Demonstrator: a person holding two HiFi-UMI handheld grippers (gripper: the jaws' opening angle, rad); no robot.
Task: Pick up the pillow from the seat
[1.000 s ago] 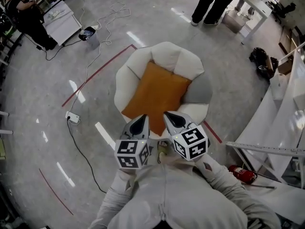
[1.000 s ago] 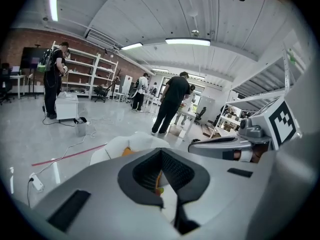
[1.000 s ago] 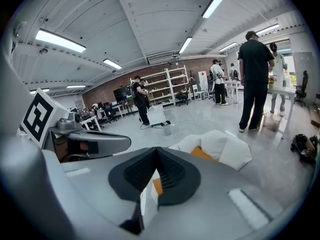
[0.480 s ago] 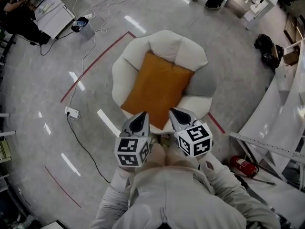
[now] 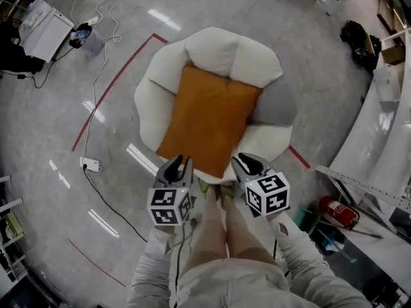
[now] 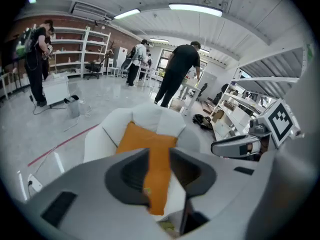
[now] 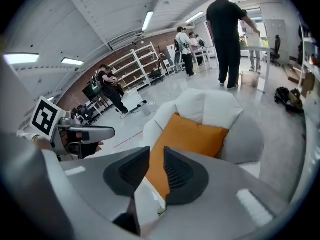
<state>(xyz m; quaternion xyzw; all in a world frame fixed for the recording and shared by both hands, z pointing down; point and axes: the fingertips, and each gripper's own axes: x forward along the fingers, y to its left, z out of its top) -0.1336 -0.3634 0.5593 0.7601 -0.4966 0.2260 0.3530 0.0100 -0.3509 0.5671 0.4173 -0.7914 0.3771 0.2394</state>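
An orange pillow [image 5: 209,120] lies flat across the seat of a white, petal-backed armchair [image 5: 234,56] on a polished grey workshop floor. Its far edge meets the backrest and its near corner points toward the person standing over it. A grey patch [image 5: 277,104] sits at the pillow's right; whether it is a second cushion or part of the chair is hard to tell from above.

The left gripper [image 5: 180,162] and the right gripper [image 5: 245,160] hang side by side at the chair's front edge, both short of the pillow and touching nothing. The left gripper's jaws stand a narrow slit apart, gripping nothing, with the pillow seen through the gap. The right gripper's jaws have just been opening and are likewise slightly parted, with nothing between them.

A red floor line [image 5: 109,92] angles past the chair's left side, near a white power strip [image 5: 91,165] and its cable. A red fire extinguisher [image 5: 339,212] lies at lower right. Beyond the chair, a person in black [image 6: 177,74] stands at a table.
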